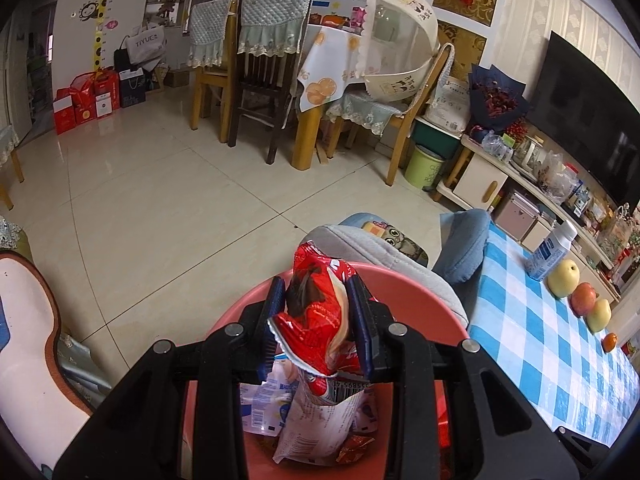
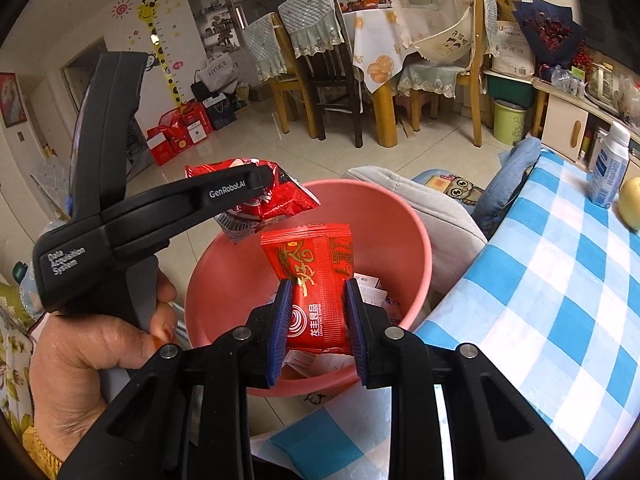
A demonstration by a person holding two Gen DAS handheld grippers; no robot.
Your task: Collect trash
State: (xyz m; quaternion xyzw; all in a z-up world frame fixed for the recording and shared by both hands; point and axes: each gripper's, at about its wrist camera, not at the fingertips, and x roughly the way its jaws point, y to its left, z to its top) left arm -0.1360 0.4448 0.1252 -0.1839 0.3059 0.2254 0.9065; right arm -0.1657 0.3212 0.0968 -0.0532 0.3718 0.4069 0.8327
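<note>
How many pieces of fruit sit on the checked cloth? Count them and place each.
4, in the left wrist view, in a row along the tablecloth's far edge: a yellow apple, a red apple, another yellow fruit, a small orange. More may lie beyond the frame.

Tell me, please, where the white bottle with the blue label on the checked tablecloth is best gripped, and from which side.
Grip the white bottle around its straight labelled body, below the narrower cap. It stands upright near the table's far end, with a yellow fruit close beside it, so probably come level from the side away from the fruit.

Left claw (image 2: pixel 262 184) body reads "GenRobot.AI" and "Data Acquisition System"; the red packet (image 2: pixel 316 300) between the right claw's (image 2: pixel 316 312) pads reads "LONGFENG"; far beyond, a white bag (image 1: pixel 144 46) reads "TIYUE".
</note>
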